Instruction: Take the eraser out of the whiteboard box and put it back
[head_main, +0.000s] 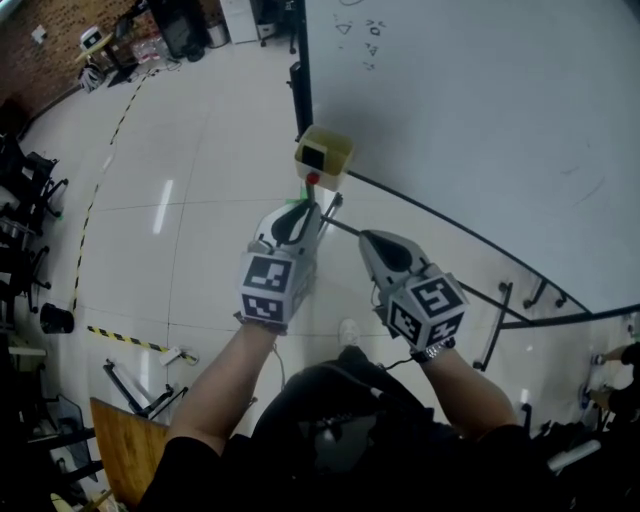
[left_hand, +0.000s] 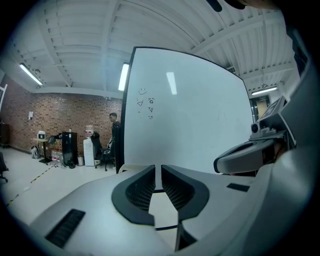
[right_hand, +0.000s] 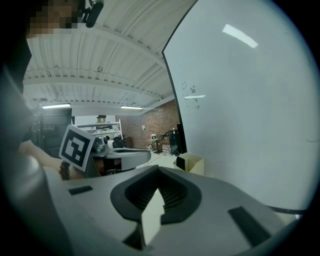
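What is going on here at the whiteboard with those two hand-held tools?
A person holds a gripper in each hand and points both toward the pale yellow box at the edge of the whiteboard. The left gripper is nearer the box, its jaws slightly apart with nothing between them. The right gripper has its jaws together and is empty. Neither appears to touch the box yet, and the eraser cannot be made out.

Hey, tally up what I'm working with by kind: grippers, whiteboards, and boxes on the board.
Grippers: 2 (left gripper, right gripper)
Whiteboard: 1
Whiteboard box: 1
Total: 4
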